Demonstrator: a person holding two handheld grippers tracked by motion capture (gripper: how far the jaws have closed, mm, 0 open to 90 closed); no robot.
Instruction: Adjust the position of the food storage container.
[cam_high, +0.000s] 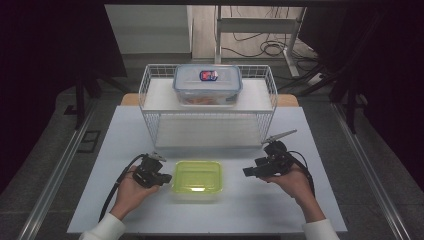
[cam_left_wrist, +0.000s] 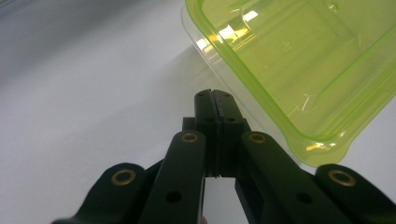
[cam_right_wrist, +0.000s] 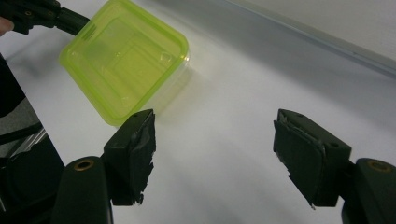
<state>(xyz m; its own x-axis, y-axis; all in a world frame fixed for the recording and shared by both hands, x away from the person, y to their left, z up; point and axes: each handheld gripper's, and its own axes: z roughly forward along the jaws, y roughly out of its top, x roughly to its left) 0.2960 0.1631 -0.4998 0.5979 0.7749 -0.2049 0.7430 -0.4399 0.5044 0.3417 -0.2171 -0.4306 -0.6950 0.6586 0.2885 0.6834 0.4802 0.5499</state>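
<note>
Green-lidded container (cam_high: 197, 179), a clear tub under a translucent lime lid, sits on the white table (cam_high: 250, 210) near the person's edge, and everything else is placed from it. Just to its left, the left gripper (cam_high: 161, 178) is held in the person's left hand (cam_high: 131, 192), its tip right beside the container's left side; in the left gripper view its jaws are pressed flat together with nothing between them, and the container's rounded corner (cam_left_wrist: 317, 149) lies close by on the right of them, whether touching I cannot tell. Behind the container, farther from the person, stands a white wire rack (cam_high: 207, 107) whose upper shelf carries a clear storage box (cam_high: 207, 85) with a blue-trimmed lid and a red and blue label. To the right of the container, a little apart from it, the right gripper (cam_high: 247, 171) rests in the person's right hand (cam_high: 295, 182), pointing toward the container; in the right gripper view its jaws stand spread wide over bare table, with the container (cam_right_wrist: 123, 60) beyond them
</note>
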